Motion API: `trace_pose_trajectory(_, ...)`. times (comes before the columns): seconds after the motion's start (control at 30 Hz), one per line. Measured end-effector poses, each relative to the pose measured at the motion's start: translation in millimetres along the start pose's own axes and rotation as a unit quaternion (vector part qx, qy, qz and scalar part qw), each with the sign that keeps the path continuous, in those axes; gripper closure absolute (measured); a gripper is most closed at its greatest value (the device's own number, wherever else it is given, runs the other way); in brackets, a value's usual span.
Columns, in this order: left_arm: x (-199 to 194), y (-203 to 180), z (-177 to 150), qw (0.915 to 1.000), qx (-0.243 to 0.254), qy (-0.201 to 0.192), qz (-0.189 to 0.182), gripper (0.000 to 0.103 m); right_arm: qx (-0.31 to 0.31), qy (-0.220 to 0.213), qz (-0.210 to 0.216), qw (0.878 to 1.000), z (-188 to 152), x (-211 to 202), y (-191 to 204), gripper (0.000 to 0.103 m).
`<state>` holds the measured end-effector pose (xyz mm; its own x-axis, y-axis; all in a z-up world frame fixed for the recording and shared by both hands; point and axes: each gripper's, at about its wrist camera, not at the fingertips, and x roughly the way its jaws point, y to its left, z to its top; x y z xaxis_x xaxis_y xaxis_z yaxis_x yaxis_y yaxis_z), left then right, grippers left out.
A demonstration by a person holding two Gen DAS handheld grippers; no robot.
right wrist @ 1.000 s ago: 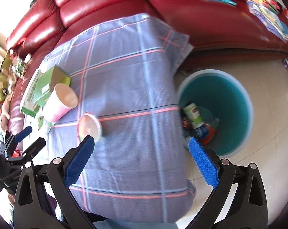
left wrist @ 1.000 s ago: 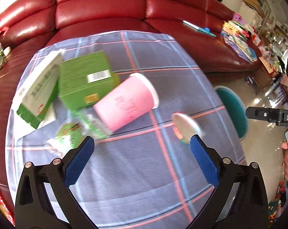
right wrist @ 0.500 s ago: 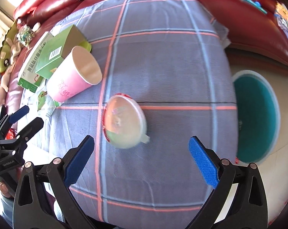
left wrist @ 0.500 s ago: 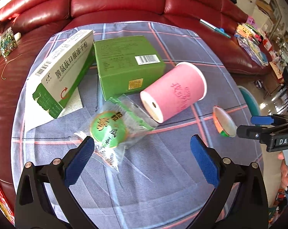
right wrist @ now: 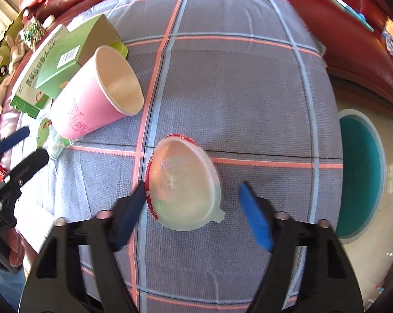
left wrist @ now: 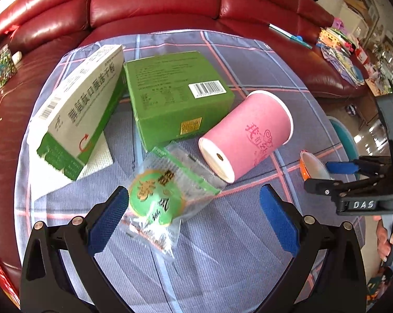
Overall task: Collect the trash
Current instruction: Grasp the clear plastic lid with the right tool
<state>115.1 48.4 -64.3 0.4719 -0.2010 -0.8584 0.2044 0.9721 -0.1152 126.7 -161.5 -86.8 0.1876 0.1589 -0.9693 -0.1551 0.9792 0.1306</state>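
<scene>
step: grab trash | R gripper [right wrist: 192,199] jaws closing round plastic lid [right wrist: 183,182], not clamped yet | L gripper [left wrist: 194,204] jaws apart over snack wrapper [left wrist: 161,200] | next: squeeze lid, carry to bin [right wrist: 360,172] off surface's right edge

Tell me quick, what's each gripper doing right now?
Left gripper: open, wrapper between its pads, not gripped.
Right gripper: jaws just been closing around the lid, right pad still clear.

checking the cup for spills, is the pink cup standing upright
No, the pink cup lies on its side on the checked cloth.
</scene>
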Motion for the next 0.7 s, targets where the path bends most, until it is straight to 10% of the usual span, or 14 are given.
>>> trace_pose_trajectory(0.7,29,-53,22,0.9959,0.059,0.024,-0.064,0.017,0.044,-0.028,0.011,0.999,-12,-22,-52,0.047)
